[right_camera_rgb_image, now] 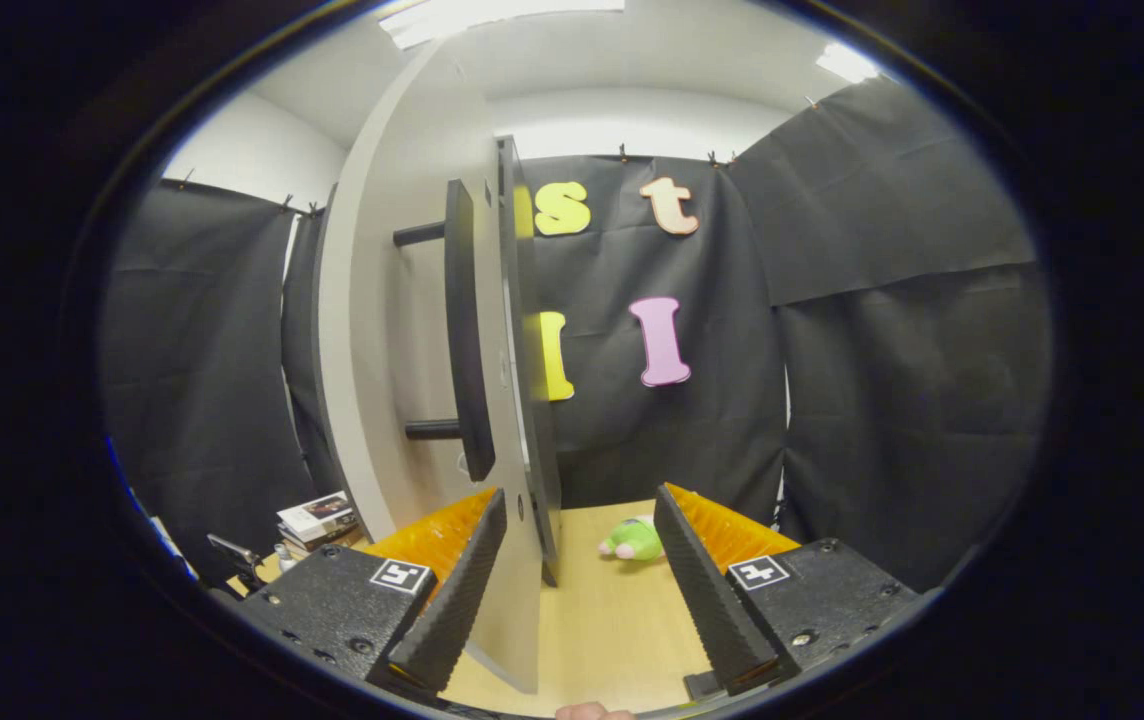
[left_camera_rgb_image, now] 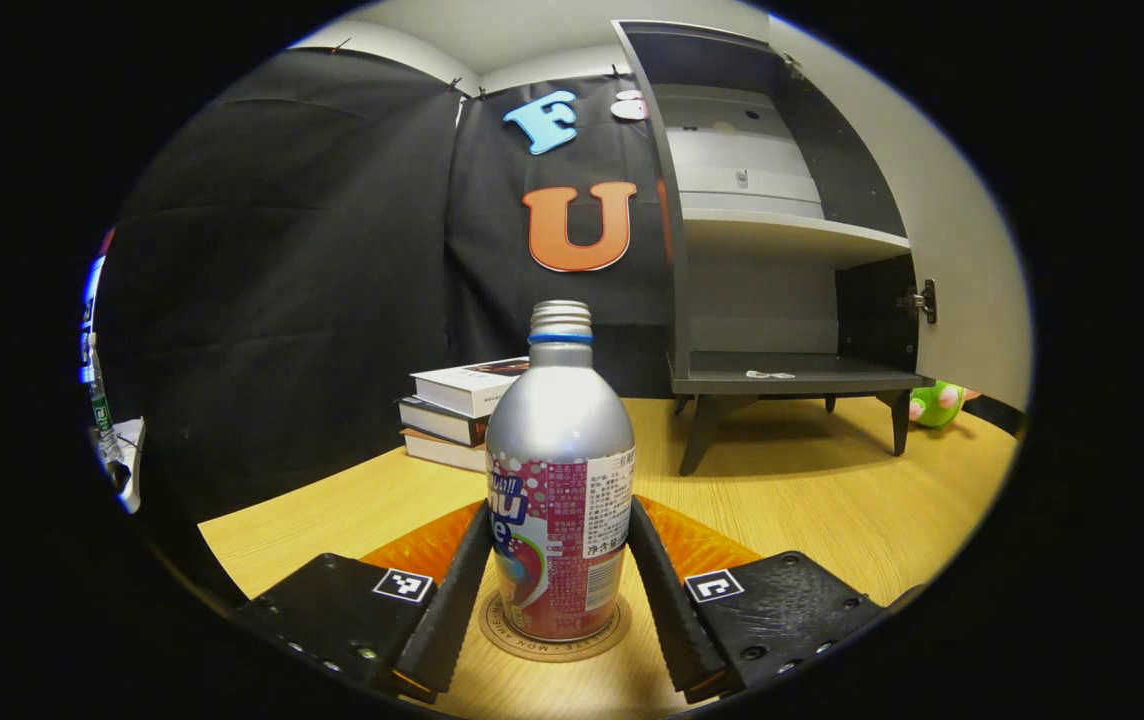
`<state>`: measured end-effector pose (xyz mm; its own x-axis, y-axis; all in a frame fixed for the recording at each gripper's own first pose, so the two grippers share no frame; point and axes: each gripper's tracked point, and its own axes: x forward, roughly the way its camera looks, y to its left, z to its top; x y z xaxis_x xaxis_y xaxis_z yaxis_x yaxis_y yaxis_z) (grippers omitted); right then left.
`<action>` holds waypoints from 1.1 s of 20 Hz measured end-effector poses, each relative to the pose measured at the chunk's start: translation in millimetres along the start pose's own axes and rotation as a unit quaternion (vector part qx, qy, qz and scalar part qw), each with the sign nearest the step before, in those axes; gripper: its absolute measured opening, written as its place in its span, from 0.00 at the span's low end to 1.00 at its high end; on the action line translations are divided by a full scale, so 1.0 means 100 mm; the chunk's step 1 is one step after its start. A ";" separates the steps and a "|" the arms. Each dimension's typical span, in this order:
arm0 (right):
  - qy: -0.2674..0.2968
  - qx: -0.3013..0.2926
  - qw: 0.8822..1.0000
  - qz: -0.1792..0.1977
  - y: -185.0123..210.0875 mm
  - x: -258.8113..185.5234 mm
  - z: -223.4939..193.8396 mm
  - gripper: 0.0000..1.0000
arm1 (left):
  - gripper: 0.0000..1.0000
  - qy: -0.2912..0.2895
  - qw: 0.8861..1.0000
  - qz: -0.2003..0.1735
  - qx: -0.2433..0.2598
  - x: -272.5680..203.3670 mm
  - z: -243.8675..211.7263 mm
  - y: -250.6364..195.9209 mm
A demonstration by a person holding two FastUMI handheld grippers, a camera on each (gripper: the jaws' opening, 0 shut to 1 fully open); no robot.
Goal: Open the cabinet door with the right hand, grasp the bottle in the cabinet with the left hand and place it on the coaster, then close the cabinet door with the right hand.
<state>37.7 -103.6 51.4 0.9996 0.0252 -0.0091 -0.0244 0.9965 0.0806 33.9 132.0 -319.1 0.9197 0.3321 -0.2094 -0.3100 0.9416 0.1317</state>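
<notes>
bottle (left_camera_rgb_image: 559, 480) on coaster (left_camera_rgb_image: 552, 640), books (left_camera_rgb_image: 457, 410) behind, cabinet (left_camera_rgb_image: 782, 240) behind right

Cloth-walled recording booth (left_camera_rgb_image: 312, 250), wooden table (left_camera_rgb_image: 812, 480)

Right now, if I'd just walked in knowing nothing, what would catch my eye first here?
Probably the silver bottle in the left gripper view, standing upright on a round coaster on the wooden table, between the left gripper's fingers. Behind it the dark cabinet stands open with bare shelves. In the right gripper view, the pale cabinet door juts out edge-on between the open fingers of the right gripper.
</notes>
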 end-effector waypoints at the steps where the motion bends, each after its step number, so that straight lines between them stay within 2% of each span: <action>1: 0.000 -0.001 1.000 0.000 0.00 0.00 0.00 0.94 | 0.78 0.001 1.000 -0.002 0.000 0.00 -0.01 -0.01; 8: 0.000 -0.005 1.000 0.000 0.01 0.05 0.01 0.94 | 0.81 0.018 1.000 -0.019 -0.001 -0.03 -0.12 -0.01; 9: 0.000 -0.006 1.000 0.000 0.01 0.04 0.02 0.93 | 0.92 0.017 1.000 -0.020 0.000 -0.04 -0.11 -0.01; 10: 0.000 -0.005 1.000 0.000 0.01 0.04 0.01 0.93 | 0.81 0.017 1.000 -0.022 0.001 -0.04 -0.11 -0.02; 13: 0.000 -0.003 1.000 0.000 0.01 0.04 0.01 0.94 | 0.83 0.017 1.000 -0.026 0.005 -0.06 -0.12 -0.03; 14: 0.000 -0.003 1.000 0.000 0.01 0.04 0.01 0.89 | 0.94 0.017 0.999 -0.026 0.005 -0.06 -0.12 -0.03; 15: 0.000 -0.004 1.000 0.000 0.01 0.04 0.01 0.94 | 0.85 0.016 0.999 -0.027 0.006 -0.07 -0.10 -0.02; 18: -0.001 -0.007 1.000 -0.001 0.02 0.02 0.01 0.93 | 0.93 -0.004 1.000 -0.022 0.009 -0.11 0.07 0.01; 21: -0.003 -0.009 1.000 -0.001 0.01 0.01 0.01 0.93 | 0.94 -0.042 0.999 -0.023 0.003 -0.21 0.46 0.03; 22: -0.004 -0.009 1.000 -0.001 0.02 0.01 0.01 0.89 | 0.95 -0.064 0.998 -0.016 0.000 -0.28 0.66 0.07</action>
<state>38.4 -102.0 52.7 0.9998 0.0221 -0.0014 -0.0220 0.9978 0.0627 21.8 125.6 -248.0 0.9525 0.2915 -0.0881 -0.2796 0.9518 0.1260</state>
